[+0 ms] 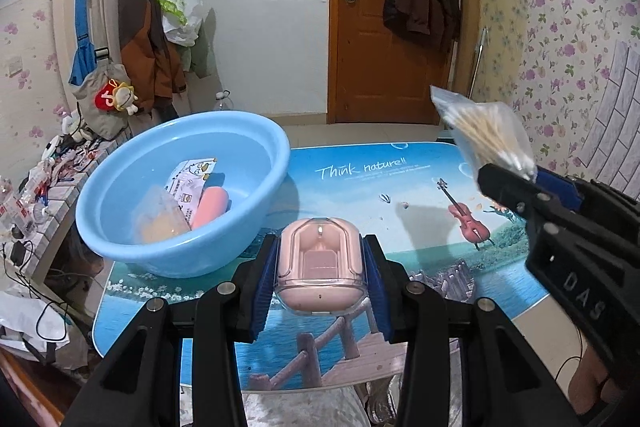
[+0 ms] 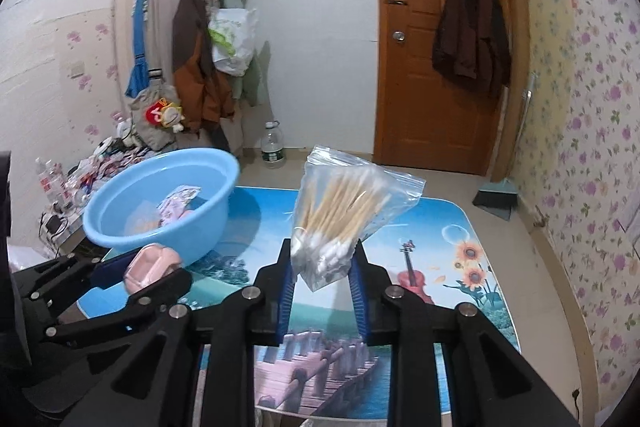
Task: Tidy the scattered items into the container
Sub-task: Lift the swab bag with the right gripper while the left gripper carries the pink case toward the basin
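Observation:
My left gripper (image 1: 320, 259) is shut on a pink box with a clear lid (image 1: 320, 263), held above the table just right of the blue basin (image 1: 120, 243). The basin holds a printed packet (image 1: 192, 183), a pink oblong item (image 1: 210, 207) and a clear bag with something yellow (image 1: 160, 223). My right gripper (image 2: 322, 259) is shut on a clear zip bag of cotton swabs (image 2: 344, 207), held above the table's middle. In the left wrist view the right gripper (image 1: 516, 179) and the bag (image 1: 488, 131) show at the right. In the right wrist view the left gripper (image 2: 132, 275) with the pink box (image 2: 150, 265) shows at the left, next to the basin (image 2: 120, 227).
The table (image 1: 400, 187) has a printed scenery top with a violin picture. A cluttered side shelf (image 1: 52, 171) stands left of the basin. Coats hang on the wall and door behind. A water bottle (image 2: 273, 145) and a dustpan (image 2: 496, 199) are on the floor.

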`<state>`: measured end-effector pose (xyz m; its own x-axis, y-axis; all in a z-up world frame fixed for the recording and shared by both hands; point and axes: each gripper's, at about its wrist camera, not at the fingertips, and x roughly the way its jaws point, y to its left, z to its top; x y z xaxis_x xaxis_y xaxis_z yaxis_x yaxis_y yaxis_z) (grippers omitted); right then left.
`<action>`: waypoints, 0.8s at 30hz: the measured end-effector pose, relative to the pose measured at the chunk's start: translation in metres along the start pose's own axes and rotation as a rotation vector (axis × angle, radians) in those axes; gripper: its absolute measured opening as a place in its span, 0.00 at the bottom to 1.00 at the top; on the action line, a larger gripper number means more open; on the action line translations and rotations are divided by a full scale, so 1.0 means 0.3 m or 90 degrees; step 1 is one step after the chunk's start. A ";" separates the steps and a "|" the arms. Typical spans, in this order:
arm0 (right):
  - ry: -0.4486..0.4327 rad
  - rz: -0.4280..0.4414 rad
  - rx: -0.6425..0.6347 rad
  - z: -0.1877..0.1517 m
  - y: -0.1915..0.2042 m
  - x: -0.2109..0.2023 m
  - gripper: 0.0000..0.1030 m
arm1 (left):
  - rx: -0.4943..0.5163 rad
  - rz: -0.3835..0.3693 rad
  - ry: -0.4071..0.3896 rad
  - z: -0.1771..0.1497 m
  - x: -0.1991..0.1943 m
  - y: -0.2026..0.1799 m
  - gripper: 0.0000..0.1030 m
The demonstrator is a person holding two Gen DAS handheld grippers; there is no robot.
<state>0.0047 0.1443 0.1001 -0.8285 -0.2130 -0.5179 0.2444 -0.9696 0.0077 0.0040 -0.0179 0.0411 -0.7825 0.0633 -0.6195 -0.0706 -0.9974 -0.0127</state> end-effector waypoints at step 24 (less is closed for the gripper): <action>0.017 0.009 0.005 0.025 0.054 0.016 0.25 | -0.015 0.011 -0.006 -0.001 -0.018 0.050 0.39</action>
<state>0.0009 0.1265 0.1042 -0.8114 -0.2231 -0.5402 0.2515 -0.9676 0.0218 0.0073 -0.0332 0.0441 -0.7895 0.0467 -0.6119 -0.0426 -0.9989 -0.0213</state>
